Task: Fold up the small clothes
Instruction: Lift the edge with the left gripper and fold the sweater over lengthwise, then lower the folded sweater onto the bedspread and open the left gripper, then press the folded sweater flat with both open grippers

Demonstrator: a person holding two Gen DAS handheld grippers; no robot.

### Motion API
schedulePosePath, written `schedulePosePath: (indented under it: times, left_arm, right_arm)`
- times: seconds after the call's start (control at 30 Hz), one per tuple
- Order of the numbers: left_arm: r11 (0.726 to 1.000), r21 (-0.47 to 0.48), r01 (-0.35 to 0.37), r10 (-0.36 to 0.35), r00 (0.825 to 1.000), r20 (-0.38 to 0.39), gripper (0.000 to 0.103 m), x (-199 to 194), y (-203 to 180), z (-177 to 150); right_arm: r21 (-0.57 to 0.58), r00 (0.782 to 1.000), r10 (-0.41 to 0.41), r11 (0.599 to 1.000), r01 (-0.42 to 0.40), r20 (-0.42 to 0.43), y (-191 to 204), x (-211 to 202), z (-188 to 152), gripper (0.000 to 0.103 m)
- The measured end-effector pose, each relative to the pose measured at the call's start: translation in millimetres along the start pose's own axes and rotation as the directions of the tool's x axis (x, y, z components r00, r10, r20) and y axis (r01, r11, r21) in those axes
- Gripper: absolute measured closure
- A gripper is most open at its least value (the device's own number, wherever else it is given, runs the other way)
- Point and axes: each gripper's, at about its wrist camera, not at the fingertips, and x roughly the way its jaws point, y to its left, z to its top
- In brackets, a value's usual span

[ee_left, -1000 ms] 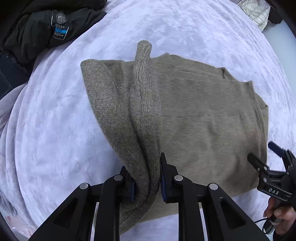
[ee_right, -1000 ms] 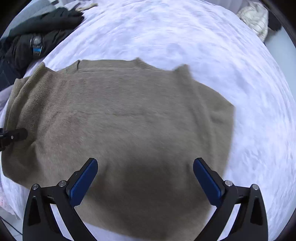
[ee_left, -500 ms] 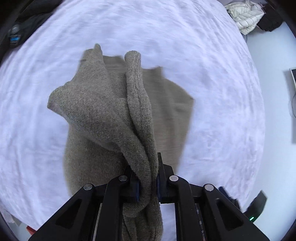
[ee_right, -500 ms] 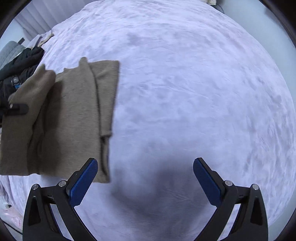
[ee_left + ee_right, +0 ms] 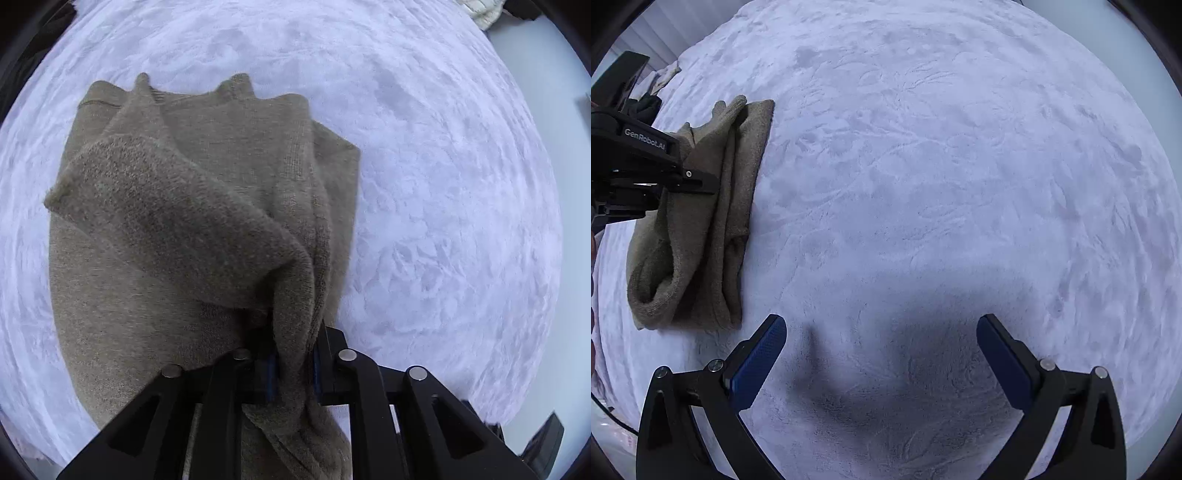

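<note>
Quilted jacket (image 5: 480,11) at blanket (image 5: 443,184) edge — far from sweater (image 5: 184,206)

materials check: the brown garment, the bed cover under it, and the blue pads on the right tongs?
Brown garment: looks like knitted wool or a blend, matte and fuzzy, with ribbed edges.
Bed cover: plush fleece-like pile, slightly shiny; brush marks show in the nap.
Blue pads: probably rubber or soft plastic, with a fine dotted texture.

Pale lavender plush blanket (image 5: 923,184), smooth white floor (image 5: 535,92) beyond.
</note>
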Motion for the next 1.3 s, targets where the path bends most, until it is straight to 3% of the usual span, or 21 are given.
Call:
schedulePosePath:
  times: [0.07,0.1,0.13,0.17,0.3,0.4,0.57,0.67,0.77,0.83,0.87,0.9,0.93,1.0,1.07,1.13,1.2,1.23,1.27,1.3]
  left_arm:
    - [1.000,0.019,0.024,-0.023,0.999,-0.029,0.054,-6,2,-5]
    - [1.000,0.026,0.016,-0.015,1.000,-0.013,0.024,-15,3,-9]
    - [1.000,0.030,-0.006,0.006,1.000,0.019,0.006,-26,5,-14]
    - [0.999,0.037,-0.024,0.021,0.997,0.070,0.003,-41,8,-20]
    - [0.998,0.055,0.042,-0.049,0.990,0.129,0.003,-79,37,-43]
    - [0.999,0.051,-0.015,0.006,0.987,0.161,0.003,-88,72,-66]
    - [0.980,0.129,-0.149,0.130,0.981,0.145,0.003,-70,111,-116]
    - [0.969,0.185,-0.164,0.137,0.979,0.153,0.003,-61,114,-135]
    - [0.961,0.220,-0.169,0.136,0.978,0.161,0.003,-47,109,-133]
    - [0.938,0.192,-0.289,0.270,0.956,0.118,0.003,-18,122,-129]
    - [0.934,0.160,-0.318,0.310,0.948,0.074,0.003,-7,135,-126]
    - [0.943,0.116,-0.311,0.310,0.950,0.029,0.006,0,151,-125]
    - [0.957,0.049,-0.286,0.287,0.958,-0.019,0.015,3,171,-126]
    - [0.975,-0.038,-0.217,0.216,0.976,-0.042,0.018,-6,199,-133]
    - [0.985,-0.055,-0.163,0.164,0.987,0.001,0.018,-28,209,-140]
    - [0.996,-0.035,-0.082,0.084,0.995,0.062,0.018,-53,206,-143]
    - [1.000,0.000,0.009,-0.009,0.993,0.114,0.014,-71,195,-138]
    - [0.998,0.029,0.051,-0.055,0.988,0.142,0.002,-78,185,-132]
    - [0.997,0.049,0.067,-0.075,0.983,0.168,0.000,-82,176,-127]
    - [0.994,0.076,0.077,-0.090,0.978,0.191,0.000,-83,165,-121]
  right_arm:
    - [-0.006,1.000,0.008,1.000,-0.008,0.010,3,-4,2,0.000]
    - [-0.011,1.000,0.012,1.000,-0.012,0.022,5,-7,3,0.000]
    - [-0.018,0.999,0.017,1.000,-0.016,0.036,7,-12,4,0.000]
    - [-0.028,0.999,0.023,0.999,-0.022,0.047,10,-16,5,0.000]
    - [-0.054,0.993,0.101,0.994,-0.097,0.067,20,-24,8,0.000]
    - [-0.073,0.981,0.184,0.981,-0.179,0.067,30,-27,10,0.000]
    - [-0.048,0.931,0.358,0.933,-0.356,0.071,49,-33,11,0.000]
    - [-0.068,0.911,0.411,0.910,-0.408,0.041,68,-29,9,0.000]
    - [-0.104,0.904,0.427,0.900,-0.423,0.016,94,-21,10,0.002]
    - [-0.111,0.895,0.447,0.889,-0.444,0.001,109,-12,10,0.019]
    - [-0.107,0.889,0.458,0.883,-0.457,-0.021,114,-4,10,0.061]
    - [-0.098,0.897,0.438,0.891,-0.443,-0.063,120,8,9,0.093]
    - [-0.088,0.911,0.399,0.909,-0.408,-0.102,123,19,7,0.093]
    - [-0.078,0.919,0.360,0.924,-0.375,-0.160,127,33,-1,0.093]
    - [-0.081,0.927,0.336,0.932,-0.353,-0.166,127,29,-6,0.092]
    - [-0.099,0.941,0.310,0.941,-0.324,-0.139,126,12,-7,0.084]
    - [-0.120,0.964,0.245,0.959,-0.256,-0.101,124,-5,-4,0.053]
    - [-0.136,0.975,0.213,0.966,-0.220,-0.067,125,-15,-2,0.045]
    - [-0.156,0.982,0.188,0.969,-0.191,-0.032,126,-25,0,0.038]
    - [-0.177,0.985,0.170,0.970,-0.169,-0.009,129,-32,2,0.038]
